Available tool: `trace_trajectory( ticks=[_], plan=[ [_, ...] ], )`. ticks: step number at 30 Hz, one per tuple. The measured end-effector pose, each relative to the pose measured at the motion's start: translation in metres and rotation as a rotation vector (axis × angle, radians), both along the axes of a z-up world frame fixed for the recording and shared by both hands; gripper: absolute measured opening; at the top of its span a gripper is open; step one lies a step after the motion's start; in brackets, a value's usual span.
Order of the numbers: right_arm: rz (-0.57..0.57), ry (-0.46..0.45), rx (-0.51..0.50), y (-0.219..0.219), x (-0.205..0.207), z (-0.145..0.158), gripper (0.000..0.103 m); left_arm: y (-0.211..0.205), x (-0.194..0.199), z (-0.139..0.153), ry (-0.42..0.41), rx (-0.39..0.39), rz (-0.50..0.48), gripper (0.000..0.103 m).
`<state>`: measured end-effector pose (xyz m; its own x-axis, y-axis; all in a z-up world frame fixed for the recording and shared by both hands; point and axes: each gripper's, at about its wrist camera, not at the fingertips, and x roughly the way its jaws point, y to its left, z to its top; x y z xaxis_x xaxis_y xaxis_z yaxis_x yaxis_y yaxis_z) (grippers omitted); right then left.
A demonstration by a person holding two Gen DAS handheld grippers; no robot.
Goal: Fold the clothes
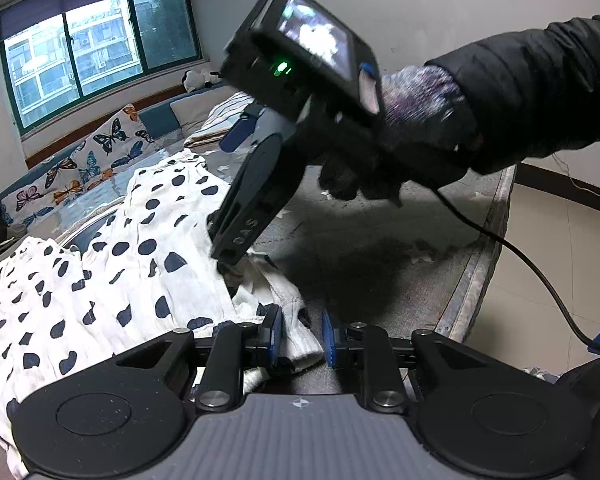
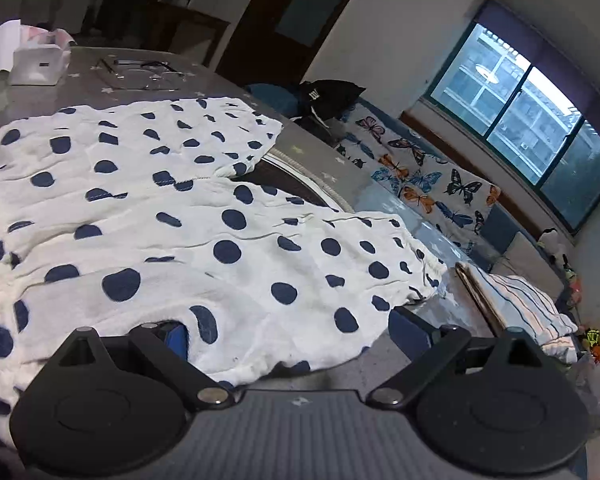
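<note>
Garment: a white, navy-spotted garment (image 2: 220, 240) lies spread over the left and middle of the grey table (image 1: 380, 248).
Left gripper (image 1: 300, 336): near edge, fingers narrowly apart with white ribbed cloth between them; whether the pads press on it cannot be told.
Right gripper (image 2: 292, 332): fingers wide apart over the garment's near edge, gripping nothing.
Risk: if the left grip is loose, pulling may slip the hem free and wrinkle the fold.

My two wrist cameras look down close along my fingers, both sharing the dotted garment (image 1: 112, 280) and window (image 2: 532, 152).
</note>
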<state>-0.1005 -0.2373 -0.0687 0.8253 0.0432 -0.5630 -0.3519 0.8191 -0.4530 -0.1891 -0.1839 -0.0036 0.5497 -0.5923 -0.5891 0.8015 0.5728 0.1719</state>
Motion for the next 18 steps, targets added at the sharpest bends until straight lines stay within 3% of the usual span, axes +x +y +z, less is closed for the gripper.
trace_trajectory(
  ticks=[5, 6, 18],
  plan=[
    [0.022, 0.04, -0.011, -0.005, -0.012, 0.004, 0.085, 0.0, 0.0, 0.0, -0.005, 0.002, 0.002, 0.025],
    [0.029, 0.053, -0.006, -0.006, -0.014, 0.005, 0.077, 0.0, 0.001, 0.001, -0.004, 0.003, 0.002, 0.025],
    [0.099, 0.185, 0.058, -0.02, -0.039, 0.025, 0.076, 0.011, 0.008, 0.019, -0.011, -0.033, 0.038, 0.04]
  ],
)
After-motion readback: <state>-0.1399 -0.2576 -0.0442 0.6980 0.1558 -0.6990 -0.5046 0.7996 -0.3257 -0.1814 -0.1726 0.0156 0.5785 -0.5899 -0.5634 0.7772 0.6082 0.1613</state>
